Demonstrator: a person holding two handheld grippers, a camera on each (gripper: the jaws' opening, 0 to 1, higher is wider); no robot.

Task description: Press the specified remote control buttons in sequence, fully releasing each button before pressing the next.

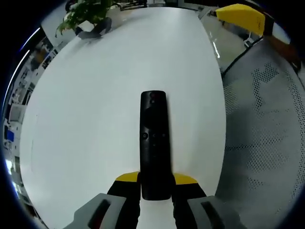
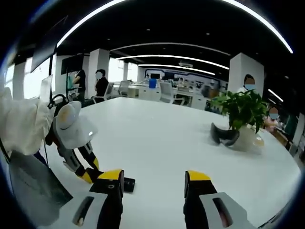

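Left gripper (image 1: 156,183) clamps the near end of the remote control (image 1: 154,143); right gripper (image 2: 154,183) hangs free with its jaws apart.

In the left gripper view the yellow-tipped jaws stand either side of the black remote's lower end and pinch it, so that it lies flat on the white table (image 1: 86,119) with its button face up and steadied for pressing; the right gripper holds nothing and sits low over the same table, the left gripper (image 2: 90,177) and a corner of the remote just beside its left jaw, probably waiting to come across as the presser; farther out stand a potted plant (image 2: 240,112) and a yellow chair (image 1: 240,16); no button is being touched.
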